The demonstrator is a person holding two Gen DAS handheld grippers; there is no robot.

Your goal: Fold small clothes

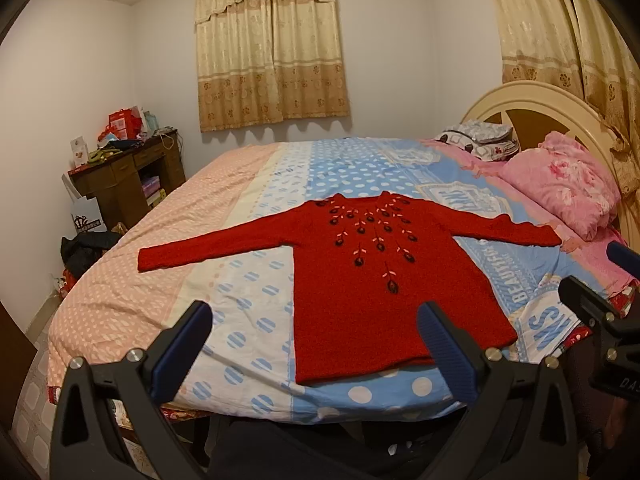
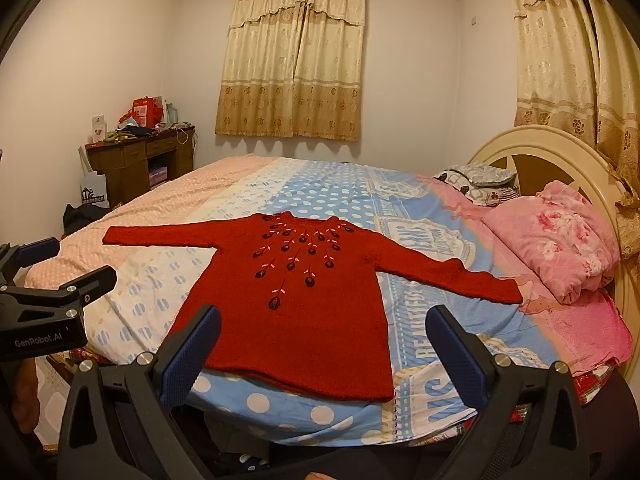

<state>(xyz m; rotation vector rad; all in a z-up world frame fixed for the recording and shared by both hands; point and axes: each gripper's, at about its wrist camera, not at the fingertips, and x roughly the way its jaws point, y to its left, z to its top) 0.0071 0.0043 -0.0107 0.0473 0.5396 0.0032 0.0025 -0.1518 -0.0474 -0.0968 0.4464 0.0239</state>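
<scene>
A small red knitted sweater (image 1: 372,276) (image 2: 304,304) with dark embroidered flowers below the neckline lies flat on the bed, front up, both sleeves spread out sideways, hem towards me. My left gripper (image 1: 316,340) hovers open above the near edge of the bed, short of the hem, its blue pads wide apart with nothing between them. My right gripper (image 2: 324,344) is likewise open and empty in front of the hem. Each gripper shows at the edge of the other's view: the right gripper (image 1: 600,308), the left gripper (image 2: 52,280).
The bed (image 1: 260,280) wears a pink, white and blue dotted sheet. A pink floral pillow (image 2: 560,248) and folded bedding (image 2: 480,184) lie by the cream headboard (image 2: 532,152) on the right. A cluttered brown desk (image 2: 136,160) stands far left; curtains (image 2: 296,56) hang behind.
</scene>
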